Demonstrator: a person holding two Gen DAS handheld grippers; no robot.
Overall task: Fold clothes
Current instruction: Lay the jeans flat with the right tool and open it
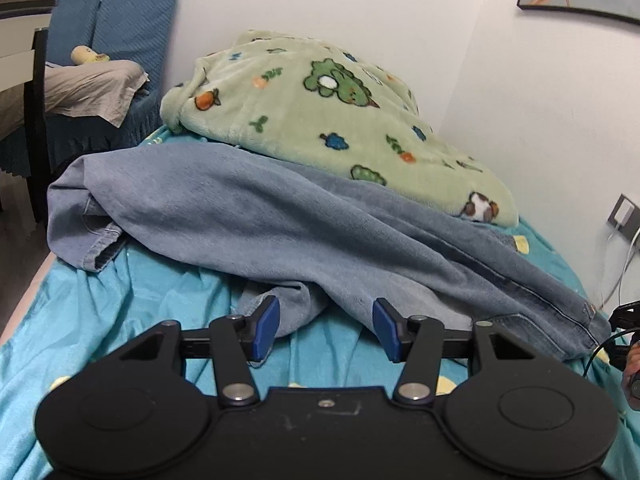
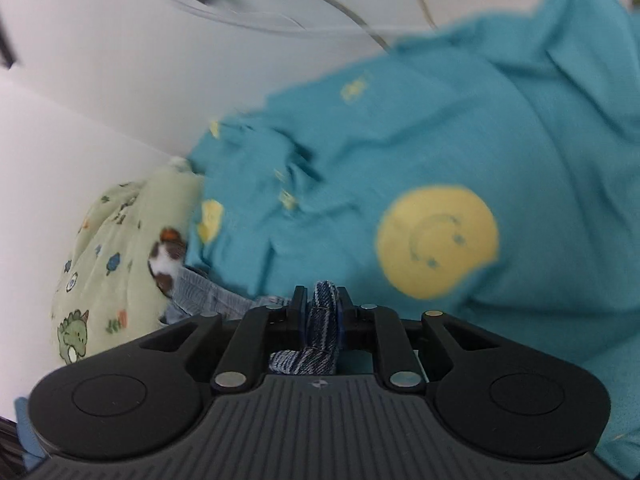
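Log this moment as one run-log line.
task: fold clothes | right gripper: jaws shut on jeans | left gripper: jaws open, empty, near jeans edge | jeans: crumpled on bed sheet

One pair of jeans (image 1: 280,216), one green fleece blanket (image 1: 320,120) and one teal sheet (image 1: 120,300) are lying on the bed.

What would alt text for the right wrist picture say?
The right gripper is clamped on a fold of blue denim, seen from just behind its black jaws. Beyond lies a blurred teal bedsheet with yellow smiley faces, and a pale green cartoon-print blanket against a white wall.
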